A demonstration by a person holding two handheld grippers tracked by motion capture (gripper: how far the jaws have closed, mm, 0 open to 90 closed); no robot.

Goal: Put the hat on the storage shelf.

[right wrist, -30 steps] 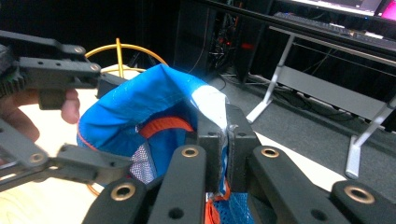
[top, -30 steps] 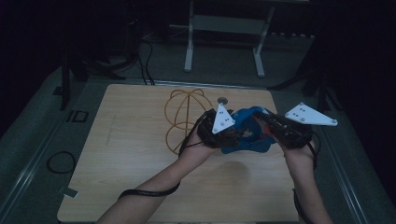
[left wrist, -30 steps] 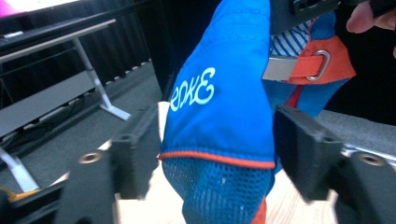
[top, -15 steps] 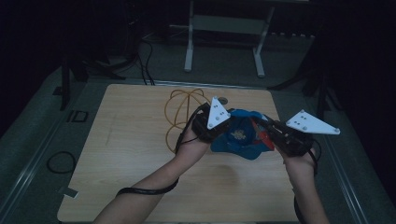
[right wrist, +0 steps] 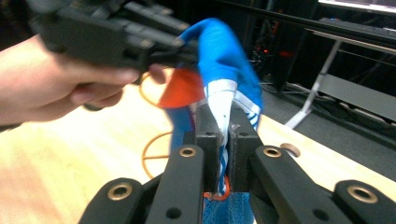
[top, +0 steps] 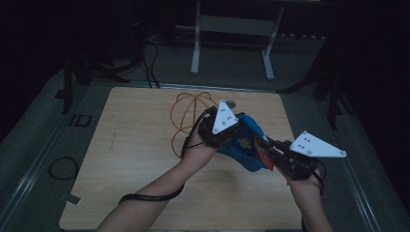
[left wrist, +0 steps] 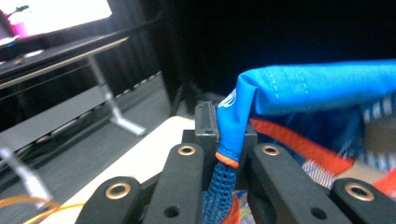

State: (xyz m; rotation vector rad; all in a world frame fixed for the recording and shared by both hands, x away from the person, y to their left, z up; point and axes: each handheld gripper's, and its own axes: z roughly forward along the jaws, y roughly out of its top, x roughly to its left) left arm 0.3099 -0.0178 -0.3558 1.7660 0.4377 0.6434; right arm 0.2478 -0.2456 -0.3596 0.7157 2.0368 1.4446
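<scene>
While both grippers pinch only thin edges of the blue cloth (top: 244, 145) held above the table (top: 140, 145), the right gripper (right wrist: 223, 140) on a striped hem and the left gripper (left wrist: 224, 144) on an orange-trimmed corner, a pull apart could slip either hem free. Farther off, the drooping cloth might snag the wire basket (top: 191, 113).

The blue garment (left wrist: 322, 84) runs off the right edge of the left gripper view. The left hand (right wrist: 42, 88) blurs in the right gripper view, half covering the orange wire basket (top: 189, 116).
</scene>
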